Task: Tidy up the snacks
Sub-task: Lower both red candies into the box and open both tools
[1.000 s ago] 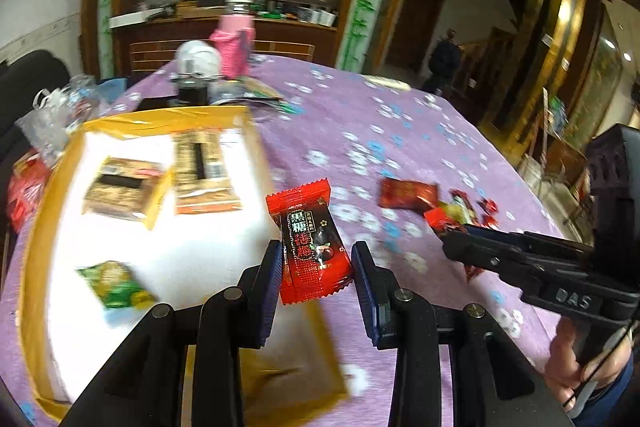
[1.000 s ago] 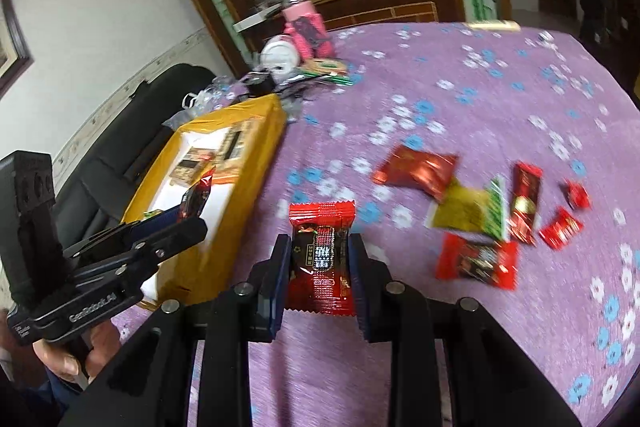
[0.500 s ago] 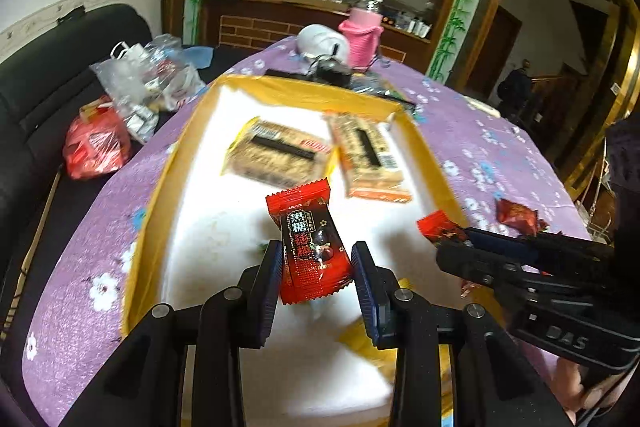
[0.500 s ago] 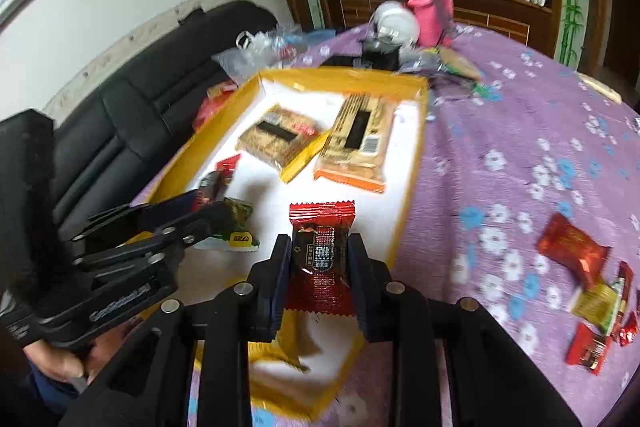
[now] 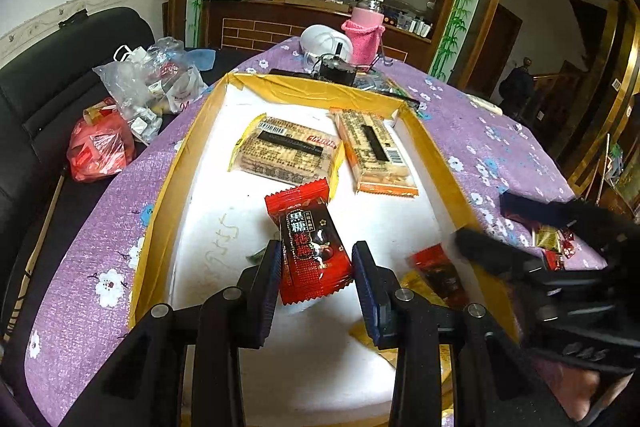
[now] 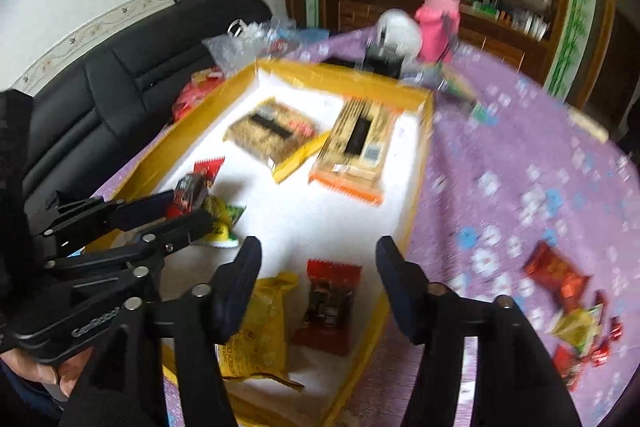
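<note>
The desk wears a purple cloth printed with white and blue flowers. A shallow yellow-walled tray with a white floor lies on it toward the left edge, while a white helmet-like object, a small black device and a bottle in a pink sleeve stand at the far edge. Toward the right edge, loose red and yellow-green snack packets lie scattered on the cloth, well apart from the tray.
</note>
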### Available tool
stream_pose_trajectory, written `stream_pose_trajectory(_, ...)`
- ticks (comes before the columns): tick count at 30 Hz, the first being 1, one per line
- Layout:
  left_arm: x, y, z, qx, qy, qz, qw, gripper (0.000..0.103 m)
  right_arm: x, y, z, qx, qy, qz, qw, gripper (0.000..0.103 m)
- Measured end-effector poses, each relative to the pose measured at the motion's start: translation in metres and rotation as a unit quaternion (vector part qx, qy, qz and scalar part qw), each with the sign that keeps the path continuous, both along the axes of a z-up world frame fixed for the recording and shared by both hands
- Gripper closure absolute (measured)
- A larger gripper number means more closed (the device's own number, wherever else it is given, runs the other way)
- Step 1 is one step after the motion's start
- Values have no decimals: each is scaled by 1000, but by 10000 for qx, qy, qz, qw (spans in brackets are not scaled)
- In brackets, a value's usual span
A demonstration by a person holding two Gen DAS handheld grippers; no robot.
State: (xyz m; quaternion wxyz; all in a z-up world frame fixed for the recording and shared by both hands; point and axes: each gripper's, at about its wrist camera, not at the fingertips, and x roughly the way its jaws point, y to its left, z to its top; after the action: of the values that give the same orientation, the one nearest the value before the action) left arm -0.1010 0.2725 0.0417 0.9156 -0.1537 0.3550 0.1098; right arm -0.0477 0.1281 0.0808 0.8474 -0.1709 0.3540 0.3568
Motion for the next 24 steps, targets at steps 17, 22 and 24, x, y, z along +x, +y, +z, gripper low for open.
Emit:
stream_pose_trajectory(17, 10, -57, 25, 252, -169, -656, 9974, 65, 23, -177, 47, 220, -2007, -1995, 9589, 0)
stream_pose_trajectory(22, 17, -85, 27, 286, -133, -982, 9947, 65, 73, -207, 19, 42, -719, -1925, 9786, 1)
stream_pose_trajectory(24, 21, -96, 26, 287, -85, -1129, 9932, 65, 88, -219, 10, 72, -205, -2100, 9775, 5)
